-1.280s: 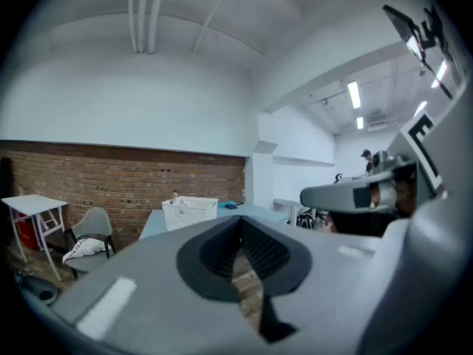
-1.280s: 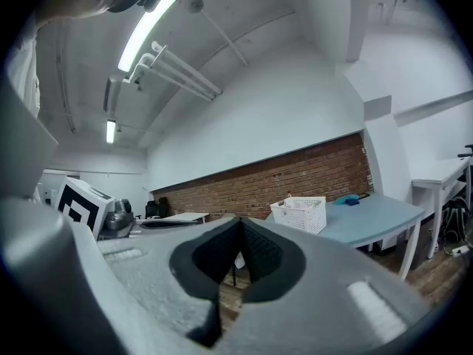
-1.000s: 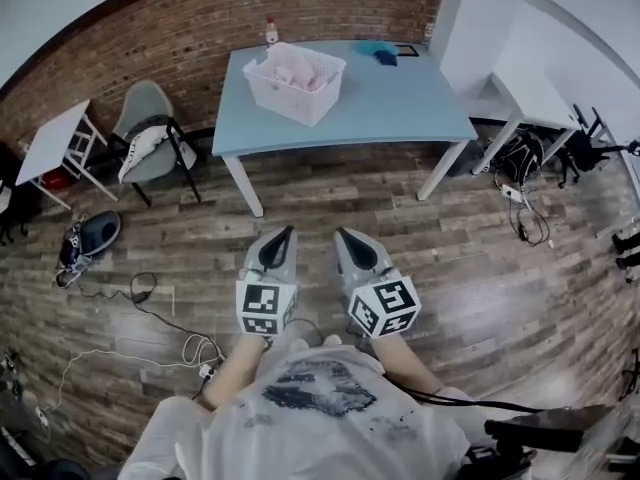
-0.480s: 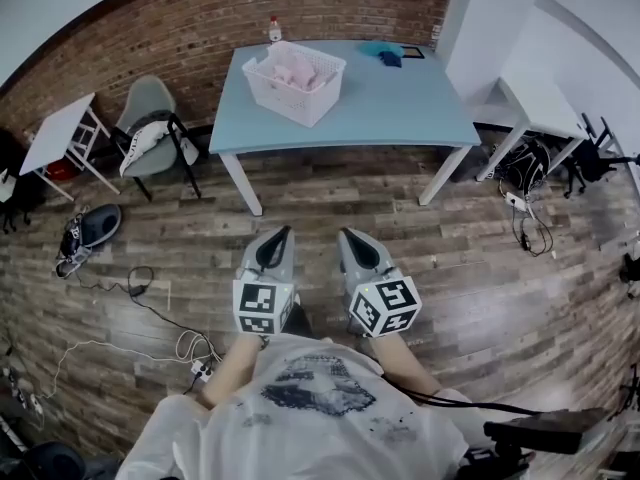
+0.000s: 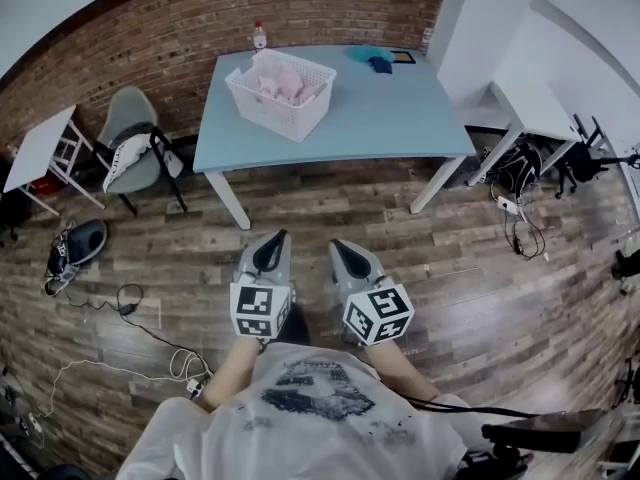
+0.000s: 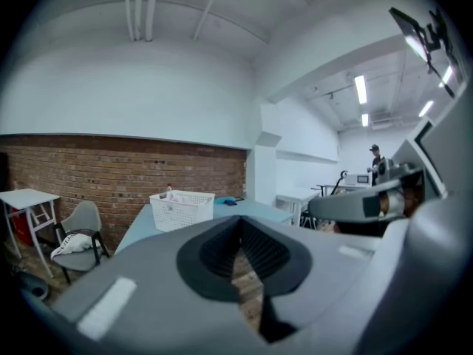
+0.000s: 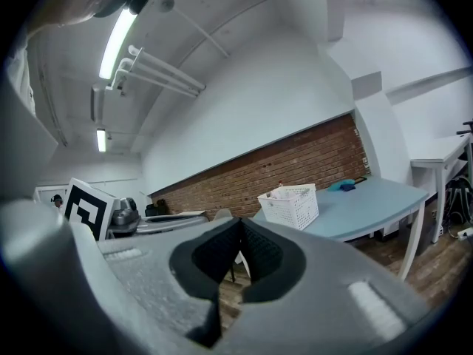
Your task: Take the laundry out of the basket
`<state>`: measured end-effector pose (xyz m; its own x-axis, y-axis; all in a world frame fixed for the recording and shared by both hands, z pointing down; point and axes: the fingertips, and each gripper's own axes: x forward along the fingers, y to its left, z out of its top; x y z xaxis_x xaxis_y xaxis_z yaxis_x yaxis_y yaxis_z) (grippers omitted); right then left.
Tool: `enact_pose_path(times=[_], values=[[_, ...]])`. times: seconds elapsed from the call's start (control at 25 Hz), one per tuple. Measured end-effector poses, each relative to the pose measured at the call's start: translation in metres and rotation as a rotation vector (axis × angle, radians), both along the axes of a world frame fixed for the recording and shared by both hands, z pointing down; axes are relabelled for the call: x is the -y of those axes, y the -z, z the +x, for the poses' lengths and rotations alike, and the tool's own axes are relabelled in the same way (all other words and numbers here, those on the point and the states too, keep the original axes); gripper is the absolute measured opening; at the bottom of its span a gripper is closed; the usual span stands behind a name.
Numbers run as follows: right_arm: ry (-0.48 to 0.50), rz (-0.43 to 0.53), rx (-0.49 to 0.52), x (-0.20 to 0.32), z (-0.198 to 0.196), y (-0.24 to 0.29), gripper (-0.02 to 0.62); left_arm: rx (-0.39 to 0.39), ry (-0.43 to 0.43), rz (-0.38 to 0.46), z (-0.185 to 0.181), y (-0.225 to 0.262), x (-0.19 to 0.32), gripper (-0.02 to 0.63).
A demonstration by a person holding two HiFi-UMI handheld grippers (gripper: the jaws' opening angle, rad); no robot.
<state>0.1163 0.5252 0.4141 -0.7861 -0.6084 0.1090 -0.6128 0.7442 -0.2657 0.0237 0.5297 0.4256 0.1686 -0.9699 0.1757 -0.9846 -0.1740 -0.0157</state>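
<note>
Head view caught the left gripper and right gripper with jaws together and empty. Well ahead of both, on the desk, stood the basket of pink laundry, likely light, soft and limp, best pinched at a raised top fold.

I hold the grey two-jaw left gripper and the matching grey right gripper side by side, low in front of my torso, tips pointing forward and not touching each other. Both pairs of jaws are pressed together with nothing between them. My bare forearms run back from the black-and-white marker cubes.
</note>
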Motion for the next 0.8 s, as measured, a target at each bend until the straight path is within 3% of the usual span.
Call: enact_pose_path(times=[0.36, 0.8], values=[[-0.020, -0.041, -0.016, 0.113, -0.073, -0.005, -0.003, -0.008, -0.011, -0.045, -0.076, -0.006, 0.107, -0.009], [-0.090, -0.007, 0.000, 0.236, -0.174, 0.019, -0.003, -0.011, -0.051, -0.021, -0.188, 0.015, 0.236, -0.009]])
